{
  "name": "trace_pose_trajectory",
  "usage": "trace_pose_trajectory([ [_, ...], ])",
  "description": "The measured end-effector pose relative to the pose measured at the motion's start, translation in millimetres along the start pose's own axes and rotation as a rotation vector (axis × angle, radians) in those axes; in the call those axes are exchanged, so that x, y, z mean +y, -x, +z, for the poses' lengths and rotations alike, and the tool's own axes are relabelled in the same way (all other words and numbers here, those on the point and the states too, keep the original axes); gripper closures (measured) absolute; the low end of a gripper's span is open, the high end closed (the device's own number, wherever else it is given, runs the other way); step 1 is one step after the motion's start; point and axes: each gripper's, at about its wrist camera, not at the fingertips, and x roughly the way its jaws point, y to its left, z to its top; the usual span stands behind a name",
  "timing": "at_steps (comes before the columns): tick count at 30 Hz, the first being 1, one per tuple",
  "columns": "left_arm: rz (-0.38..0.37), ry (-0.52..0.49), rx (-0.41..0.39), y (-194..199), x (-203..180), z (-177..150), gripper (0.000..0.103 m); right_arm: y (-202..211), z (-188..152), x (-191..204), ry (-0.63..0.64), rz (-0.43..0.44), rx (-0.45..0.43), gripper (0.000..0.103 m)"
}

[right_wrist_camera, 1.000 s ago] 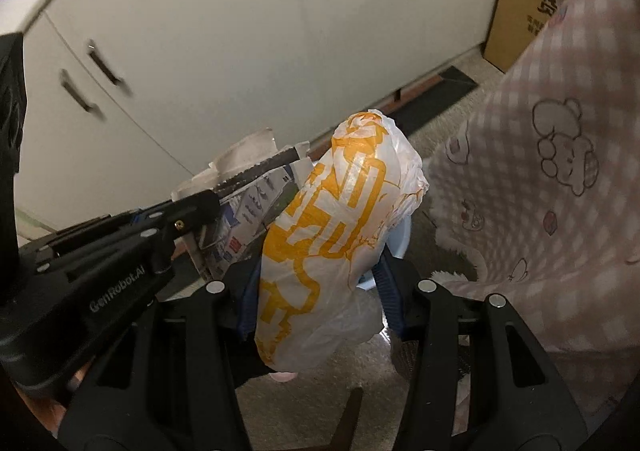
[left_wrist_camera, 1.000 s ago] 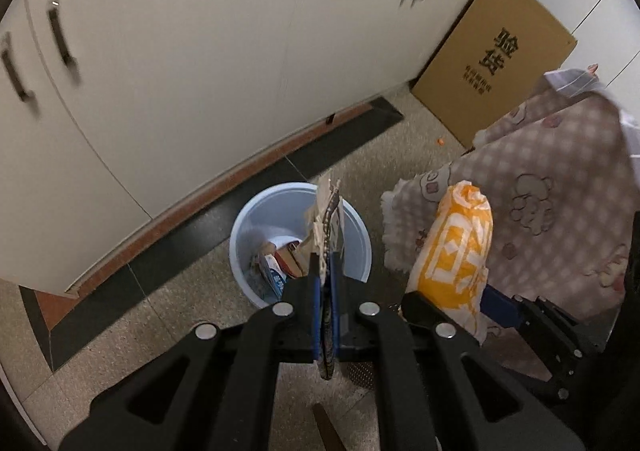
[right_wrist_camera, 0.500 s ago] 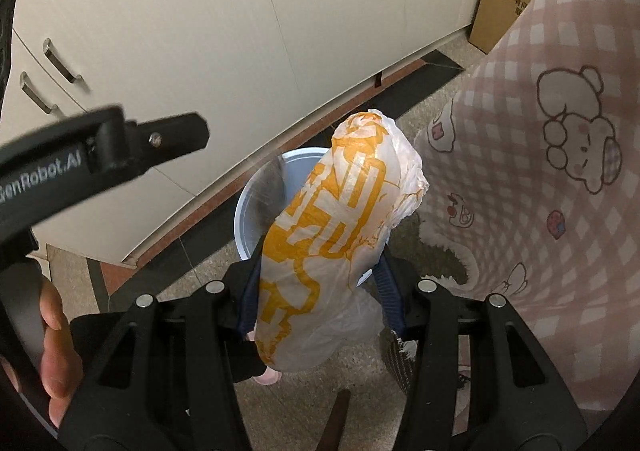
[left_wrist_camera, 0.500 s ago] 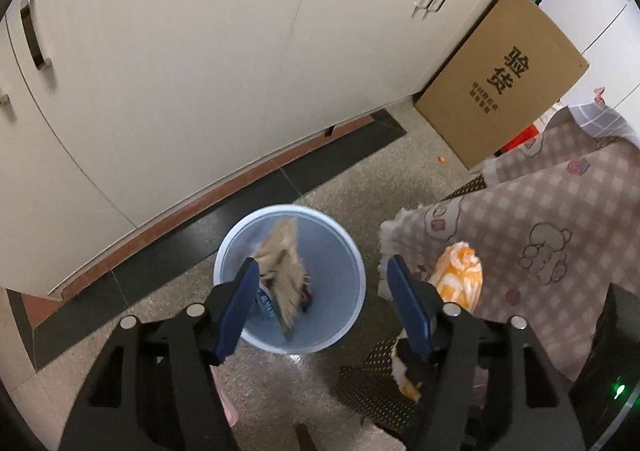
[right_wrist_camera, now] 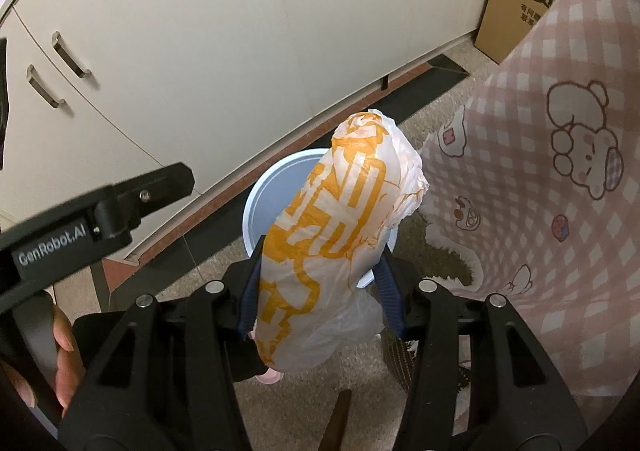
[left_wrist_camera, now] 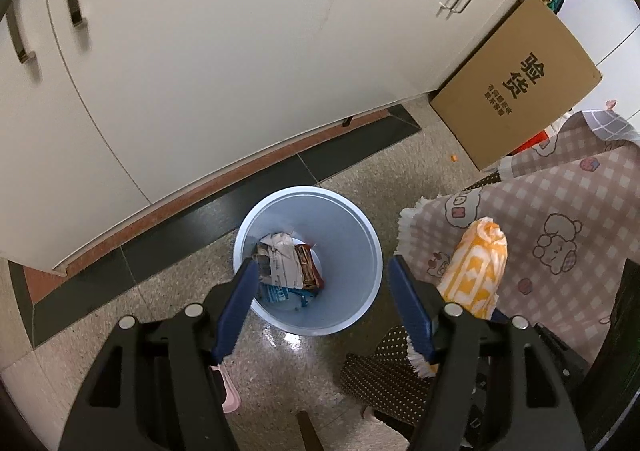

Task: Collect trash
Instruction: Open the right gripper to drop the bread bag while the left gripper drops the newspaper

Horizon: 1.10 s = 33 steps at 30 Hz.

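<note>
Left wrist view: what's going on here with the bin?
The left gripper hangs open over the pale blue trash bin, where crumpled wrappers lie at the bottom. The right gripper is shut on an orange-and-white plastic bag, holding it above the bin's edge, not yet dropped.

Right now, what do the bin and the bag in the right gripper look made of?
Bin: likely plastic, pale blue, smooth, with soft glare on the inner wall.
Bag: thin plastic film, white with orange print, crinkled and partly see-through, squeezed in the right gripper.
</note>
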Motion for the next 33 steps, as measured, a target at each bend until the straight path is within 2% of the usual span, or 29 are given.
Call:
trace_pose_trajectory([
  [9,0.023,0.022,-0.031,10.0,13.4,4.3,0.035,14.3,14.5,12.6,0.032,0.005,-0.048,0.053],
  [11,0.049,0.024,-0.044,12.7,16.4,5.8,0.035,16.3,19.5,13.7,0.033,0.005,-0.063,0.053],
  [13,0.107,0.023,-0.078,17.3,17.1,6.6,0.035,20.3,24.5,14.3,0.032,-0.002,-0.093,0.051],
  [15,0.121,0.025,-0.097,21.2,18.4,7.8,0.034,22.5,30.4,14.3,0.029,-0.01,-0.122,0.047],
  [17,0.117,0.035,-0.1,23.7,20.4,9.1,0.034,22.6,35.3,12.5,0.022,-0.001,-0.141,0.035],
  [19,0.121,0.043,-0.109,26.6,22.4,10.6,0.034,22.8,38.4,9.9,0.021,-0.005,-0.148,0.031],
  [29,0.105,0.04,-0.125,42.9,16.1,9.9,0.034,43.0,36.4,7.4,0.04,-0.032,-0.212,0.03],
  [33,0.068,0.047,-0.14,58.8,7.8,8.8,0.034,63.4,34.9,2.7,0.029,-0.031,-0.25,0.029],
])
